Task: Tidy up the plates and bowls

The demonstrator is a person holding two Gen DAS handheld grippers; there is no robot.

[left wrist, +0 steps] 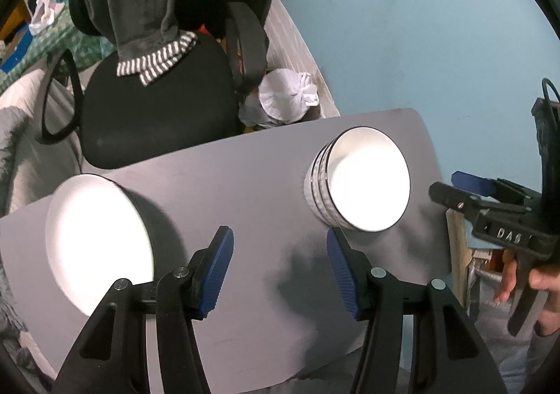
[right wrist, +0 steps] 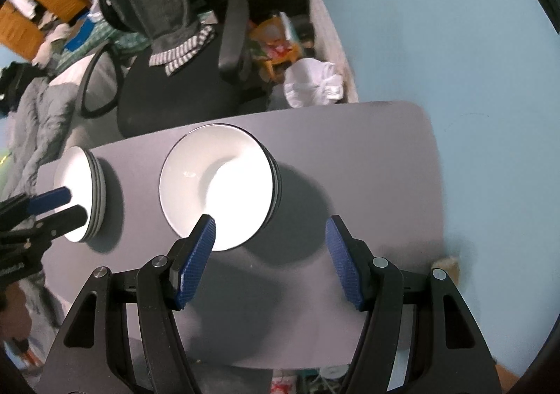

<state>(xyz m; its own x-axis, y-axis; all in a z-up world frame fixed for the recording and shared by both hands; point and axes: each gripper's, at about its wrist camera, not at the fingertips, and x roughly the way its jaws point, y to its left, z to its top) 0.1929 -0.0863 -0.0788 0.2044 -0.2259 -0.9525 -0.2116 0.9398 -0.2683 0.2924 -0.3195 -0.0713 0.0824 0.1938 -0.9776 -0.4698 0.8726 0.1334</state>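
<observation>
Left wrist view: left gripper (left wrist: 280, 269) with blue ribbed pads apart and empty above the grey rectangular tabletop (left wrist: 245, 180), stack of white plates (left wrist: 98, 240) at near left, stack of white dark-rimmed bowls (left wrist: 360, 180) at far right, right gripper (left wrist: 455, 187) at the right edge in a hand (left wrist: 518, 280). Right wrist view: right gripper (right wrist: 271, 259) spread open, nothing between its pads, over the tabletop (right wrist: 367, 163); bowls (right wrist: 218, 185) just beyond its left pad, plates (right wrist: 82, 192) far left behind the left gripper (right wrist: 68, 205); black office chair (right wrist: 182, 89) beyond the table.
</observation>
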